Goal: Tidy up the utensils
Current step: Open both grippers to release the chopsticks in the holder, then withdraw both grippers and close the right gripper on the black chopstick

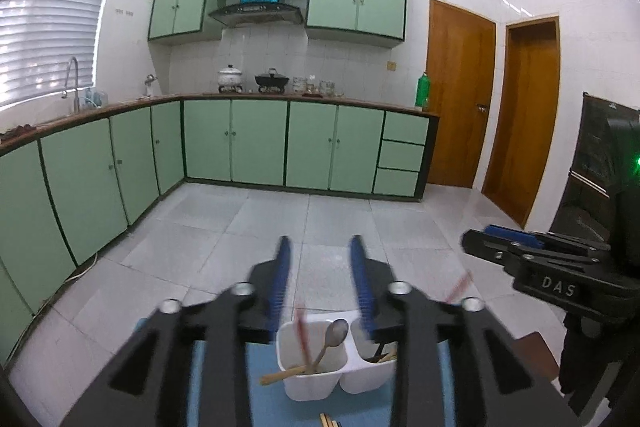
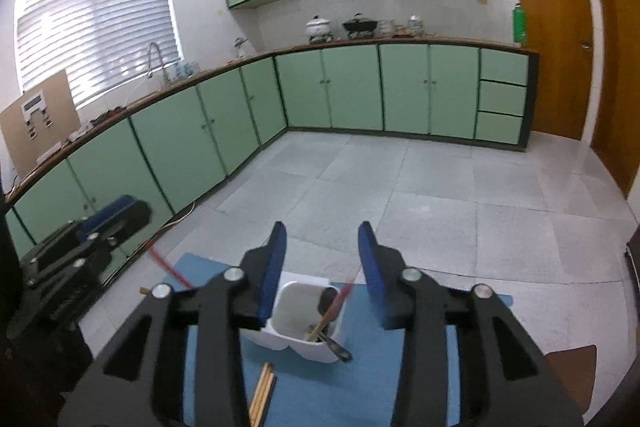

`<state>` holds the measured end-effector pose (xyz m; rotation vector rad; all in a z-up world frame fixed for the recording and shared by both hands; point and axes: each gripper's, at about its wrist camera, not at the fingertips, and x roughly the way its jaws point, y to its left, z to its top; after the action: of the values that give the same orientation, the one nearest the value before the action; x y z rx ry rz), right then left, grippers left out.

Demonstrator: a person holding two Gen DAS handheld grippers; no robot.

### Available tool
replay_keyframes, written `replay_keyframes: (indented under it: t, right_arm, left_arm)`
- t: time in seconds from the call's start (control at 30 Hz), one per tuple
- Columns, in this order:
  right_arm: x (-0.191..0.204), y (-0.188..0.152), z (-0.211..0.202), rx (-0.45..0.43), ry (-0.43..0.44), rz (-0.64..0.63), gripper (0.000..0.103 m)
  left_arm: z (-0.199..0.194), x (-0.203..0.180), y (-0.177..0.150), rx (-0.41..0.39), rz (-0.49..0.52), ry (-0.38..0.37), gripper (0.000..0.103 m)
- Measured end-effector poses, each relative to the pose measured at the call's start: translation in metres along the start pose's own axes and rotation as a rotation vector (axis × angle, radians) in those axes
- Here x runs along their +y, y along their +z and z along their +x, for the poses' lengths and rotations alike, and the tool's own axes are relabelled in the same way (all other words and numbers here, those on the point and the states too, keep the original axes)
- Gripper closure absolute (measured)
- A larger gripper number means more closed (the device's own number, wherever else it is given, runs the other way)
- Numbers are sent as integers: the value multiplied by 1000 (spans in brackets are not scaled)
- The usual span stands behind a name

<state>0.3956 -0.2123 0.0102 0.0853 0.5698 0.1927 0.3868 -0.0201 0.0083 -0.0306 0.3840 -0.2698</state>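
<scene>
A white two-compartment utensil holder (image 1: 320,383) stands on a blue mat (image 2: 360,379). Its left compartment holds a metal spoon (image 1: 335,333) and wooden chopsticks (image 1: 280,375); dark utensils (image 1: 380,355) fill the other. My left gripper (image 1: 320,241) hangs open above the holder, and a blurred red chopstick (image 1: 302,329) below it touches neither pad. My right gripper (image 2: 322,229) is open over the holder (image 2: 296,307) too. Another blurred red chopstick (image 2: 336,303) leans into the compartment, loose. A pair of wooden chopsticks (image 2: 262,395) lies on the mat in front.
The mat lies on a brown table whose corner (image 2: 572,367) shows at the right. Beyond it are a grey tiled floor (image 2: 400,187), green kitchen cabinets (image 1: 256,143) and wooden doors (image 1: 456,91). A dark tripod stand (image 1: 600,167) is at the far right.
</scene>
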Motion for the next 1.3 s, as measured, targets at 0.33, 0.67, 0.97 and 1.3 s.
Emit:
replay_keyframes:
  t: [0.33,0.67,0.97,1.3]
  right_arm:
    - [-16,-47,-61,-70,-88,-17,28]
    - [5,-148,-95,-16,-129,-33,8]
    - [25,-218,-98,63,-124,3,8]
    - [45,-273,-88,139,-122,27,8]
  left_arm:
    - [-66,6,-27,-34,22,85,37]
    - [-113,-1,-116,82,44,114,21]
    - [-126,5,-199,232,82,164,21]
    - [-124,21,-257,346,64,203,21]
